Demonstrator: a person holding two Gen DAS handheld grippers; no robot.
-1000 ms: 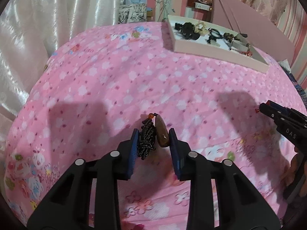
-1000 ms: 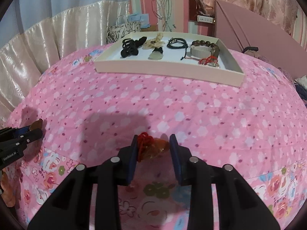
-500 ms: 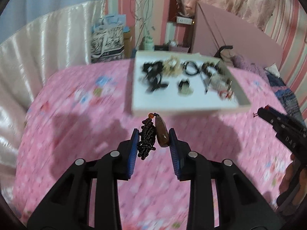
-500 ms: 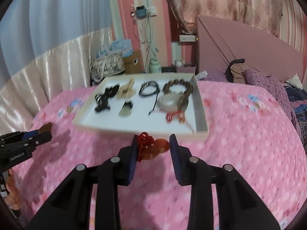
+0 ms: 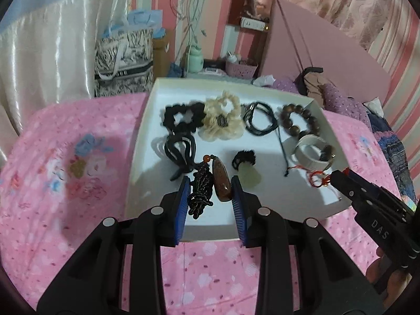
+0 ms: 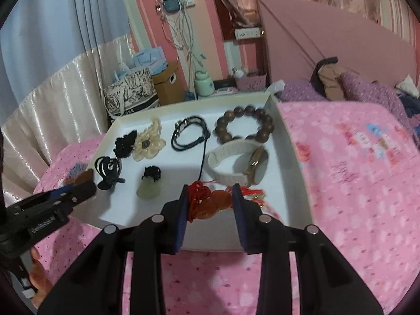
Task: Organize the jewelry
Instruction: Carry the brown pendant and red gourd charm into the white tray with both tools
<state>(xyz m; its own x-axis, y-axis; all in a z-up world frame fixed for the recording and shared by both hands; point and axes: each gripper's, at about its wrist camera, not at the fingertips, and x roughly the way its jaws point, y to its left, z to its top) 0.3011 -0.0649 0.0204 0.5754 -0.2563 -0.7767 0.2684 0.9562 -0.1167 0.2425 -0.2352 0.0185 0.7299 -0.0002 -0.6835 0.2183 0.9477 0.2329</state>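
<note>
The white tray (image 5: 139, 141) fills mid-frame on the pink bedspread (image 5: 65, 183), already holding scrunchies, cords, a bead bracelet (image 5: 299, 120) and a watch (image 6: 236, 165). Two pieces seem left: the left gripper (image 5: 211, 191) clamps a brown pendant (image 5: 220, 181), the right gripper (image 6: 210, 199) an orange pendant (image 6: 212, 202), both low-centre above the tray's near edge.

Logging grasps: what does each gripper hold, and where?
Left gripper: brown oval stone pendant, across its body and black knotted cord. Right gripper: amber pendant, red cord.

Bedroom — pink bedspread (image 5: 65, 210), headboard (image 5: 328, 60)
</note>
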